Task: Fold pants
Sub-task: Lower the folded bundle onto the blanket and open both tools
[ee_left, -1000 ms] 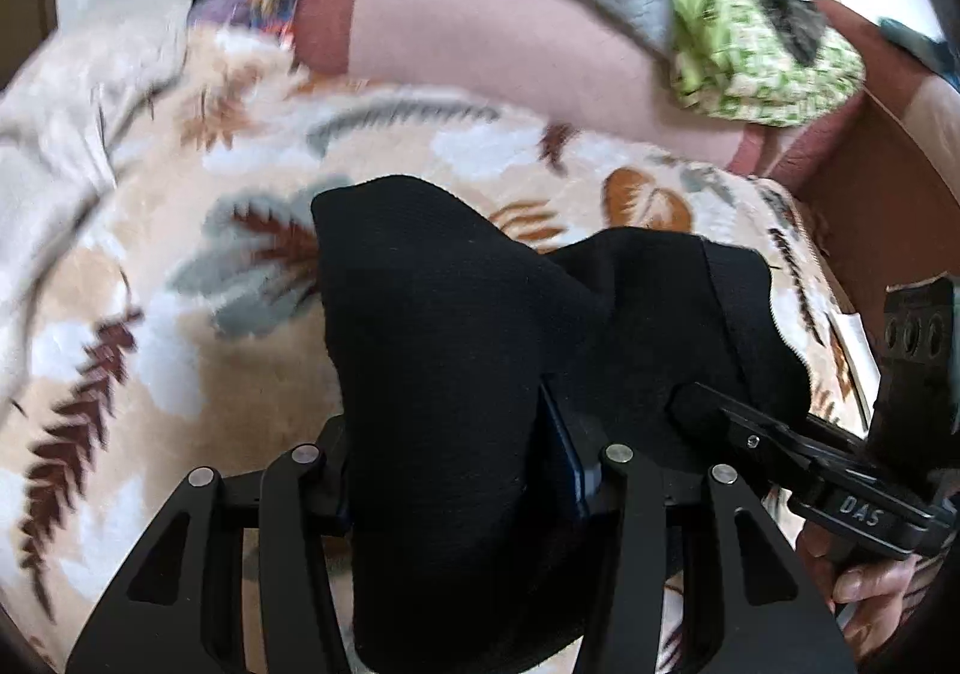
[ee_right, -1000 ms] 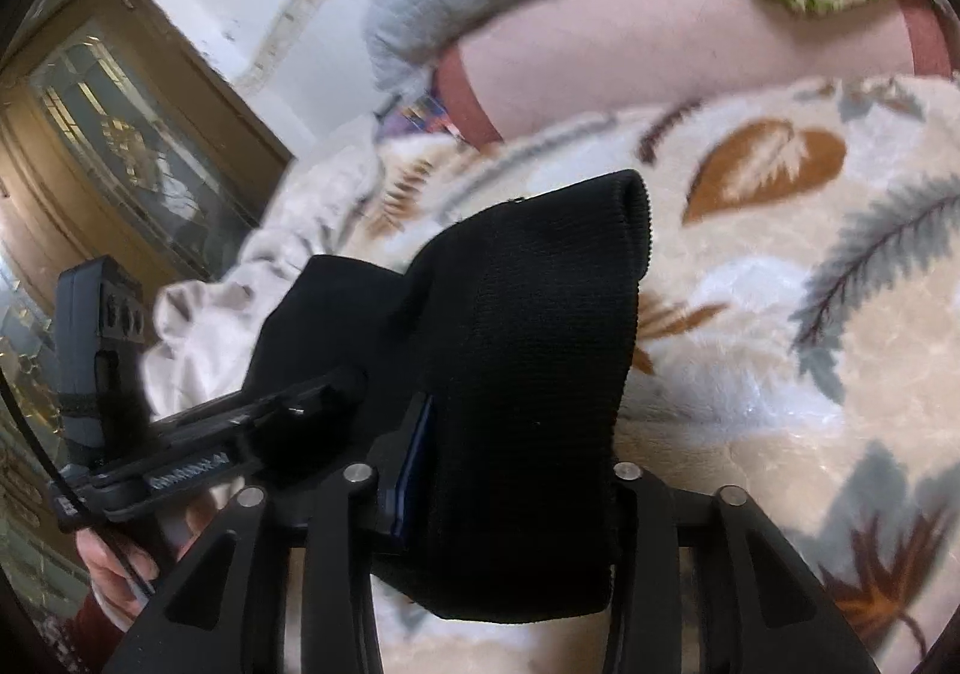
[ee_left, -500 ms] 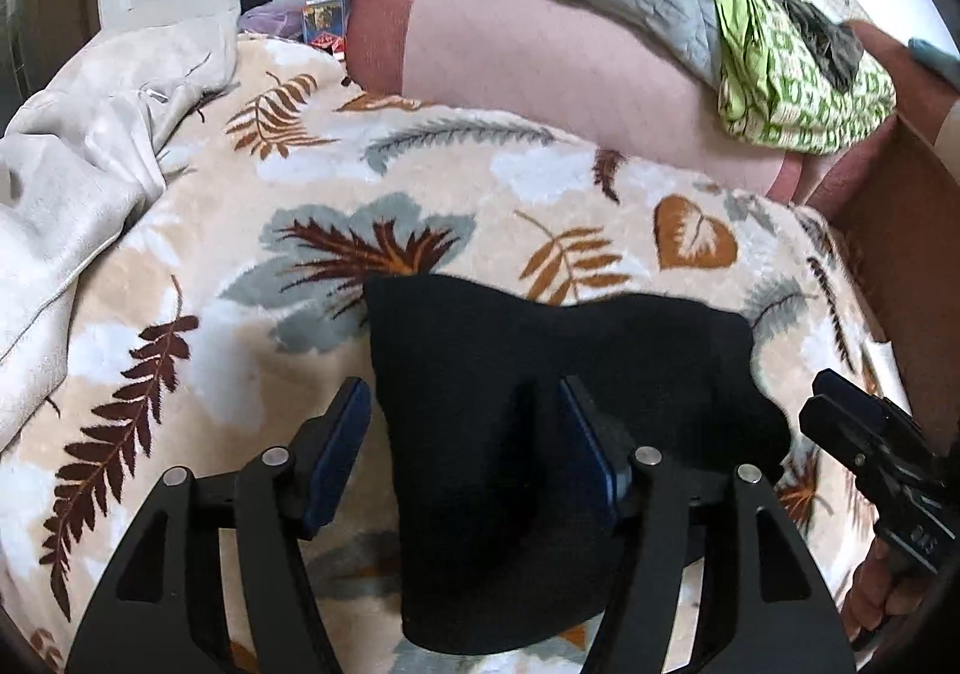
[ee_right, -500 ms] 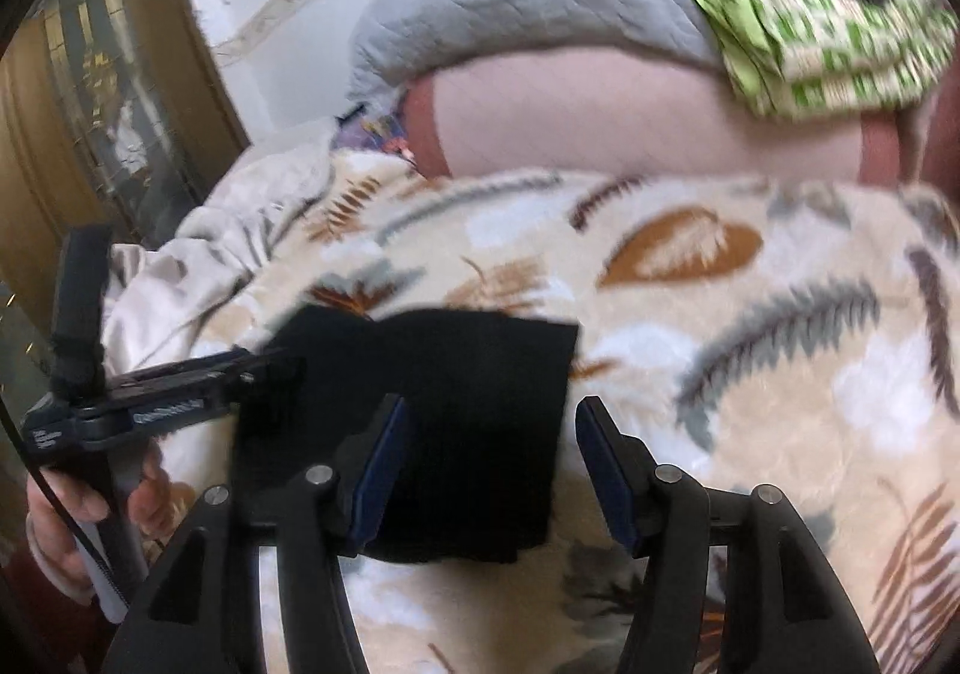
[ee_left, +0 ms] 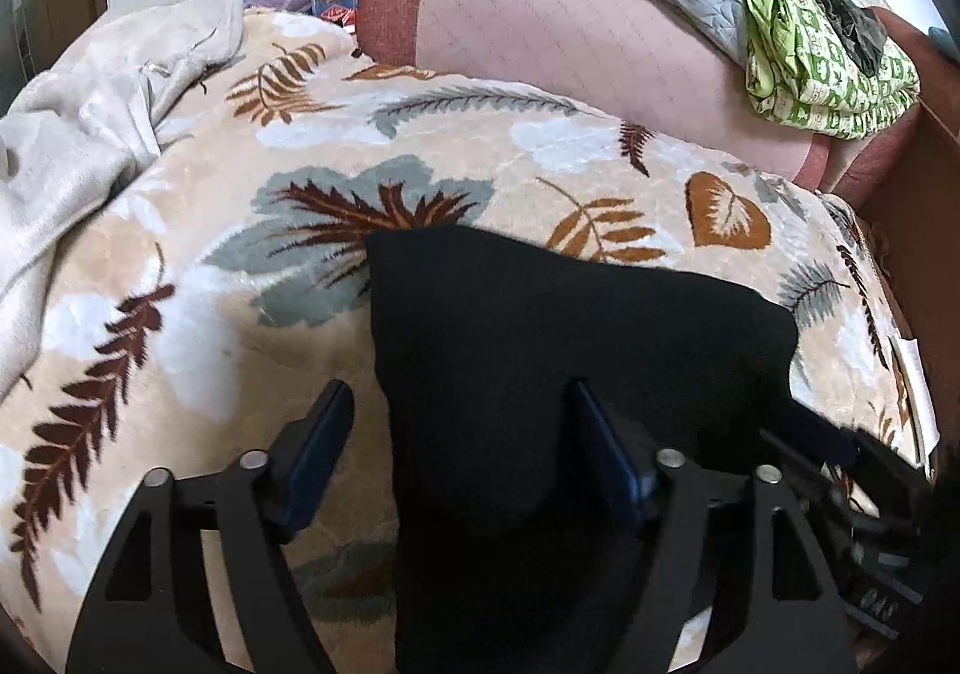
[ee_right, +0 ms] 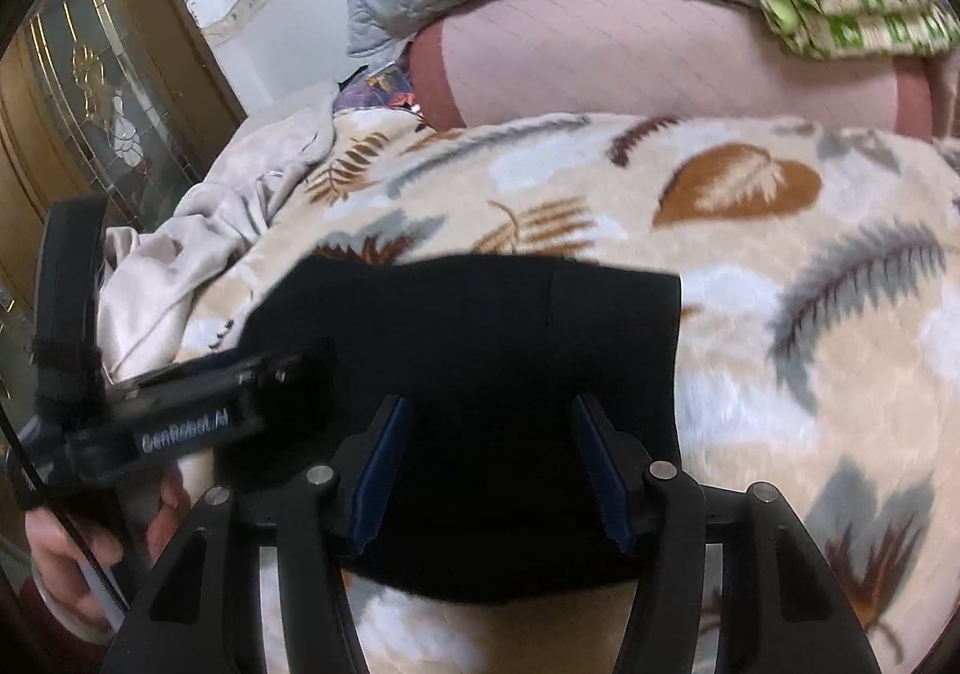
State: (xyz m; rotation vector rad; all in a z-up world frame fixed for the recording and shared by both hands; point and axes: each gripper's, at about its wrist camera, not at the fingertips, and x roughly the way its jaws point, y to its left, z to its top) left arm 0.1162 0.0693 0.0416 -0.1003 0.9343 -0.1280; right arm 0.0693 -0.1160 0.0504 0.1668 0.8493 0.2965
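Just ahead of and beneath both sets of fingers lie the black pants (ee_left: 540,350), folded into a compact slab on the leaf-print blanket (ee_left: 180,326). Its long axis runs across my line of reach, from my left gripper (ee_left: 459,434) over to my right gripper (ee_right: 492,470), so each tool stands over one end of the same bundle and neither is clearly the nearer. In the left wrist view my left jaws are opening: one blue pad sits off the cloth's left edge over bare blanket, the other rests above the fabric, and nothing is pinched. In the right wrist view the right jaws stand partly apart and are easing inward a little, with cloth lying under the gap but the pads not pressing it. The far edge of the pants points toward the pink pillow (ee_right: 660,62), well apart from it. I judge the next fold would hinge on that crosswise axis
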